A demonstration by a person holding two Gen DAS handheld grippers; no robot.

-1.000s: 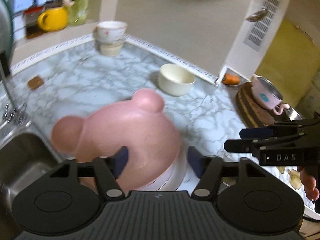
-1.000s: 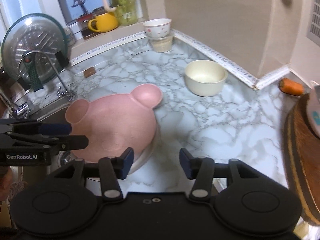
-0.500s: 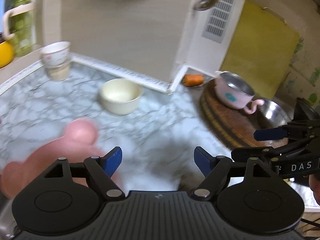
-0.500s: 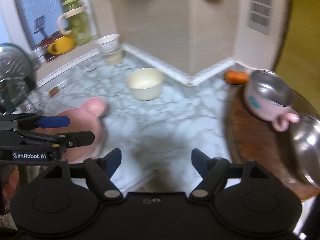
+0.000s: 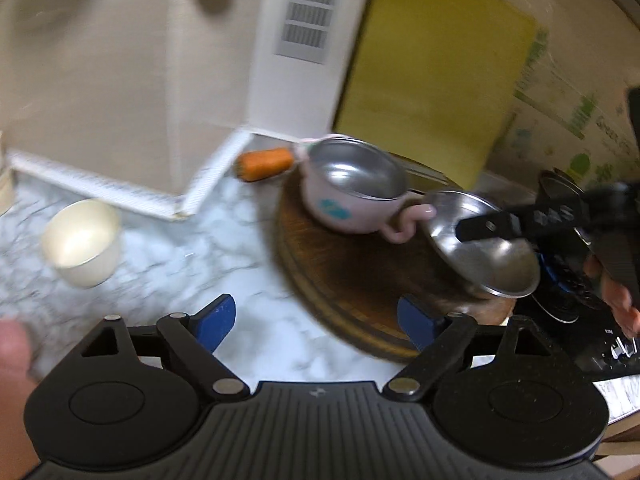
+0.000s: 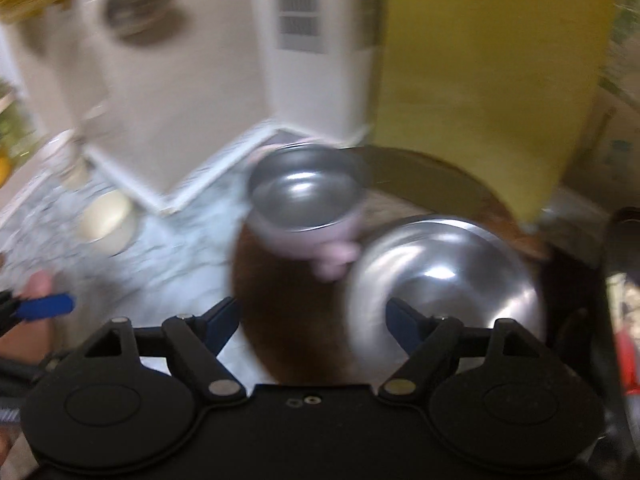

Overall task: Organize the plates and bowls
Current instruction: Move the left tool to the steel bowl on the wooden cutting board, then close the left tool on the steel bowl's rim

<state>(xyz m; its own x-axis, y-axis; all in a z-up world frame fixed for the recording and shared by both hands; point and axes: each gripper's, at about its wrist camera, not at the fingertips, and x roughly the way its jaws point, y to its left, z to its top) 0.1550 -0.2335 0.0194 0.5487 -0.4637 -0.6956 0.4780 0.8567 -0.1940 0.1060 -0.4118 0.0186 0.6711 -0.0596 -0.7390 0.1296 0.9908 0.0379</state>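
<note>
A pink pot with a steel inside (image 5: 352,188) (image 6: 306,204) and a steel bowl (image 5: 480,244) (image 6: 444,280) sit on a round wooden board (image 5: 344,288) (image 6: 288,320). A cream bowl (image 5: 82,242) (image 6: 106,220) stands on the marble counter at the left. My left gripper (image 5: 316,322) is open and empty above the counter by the board's edge. My right gripper (image 6: 314,320) is open and empty just before the steel bowl; it also shows in the left wrist view (image 5: 520,222) over that bowl. The right wrist view is blurred.
A carrot (image 5: 264,164) lies by the wall corner behind the pot. A yellow cutting board (image 5: 432,84) leans on the wall behind the wooden board. A black stove top (image 5: 580,320) lies at the right. The pink plate's edge (image 5: 12,344) shows at far left.
Both grippers have swung right, away from the pink bear plate toward the wooden board. The pot and steel bowl now fill the views. Both stay open.
</note>
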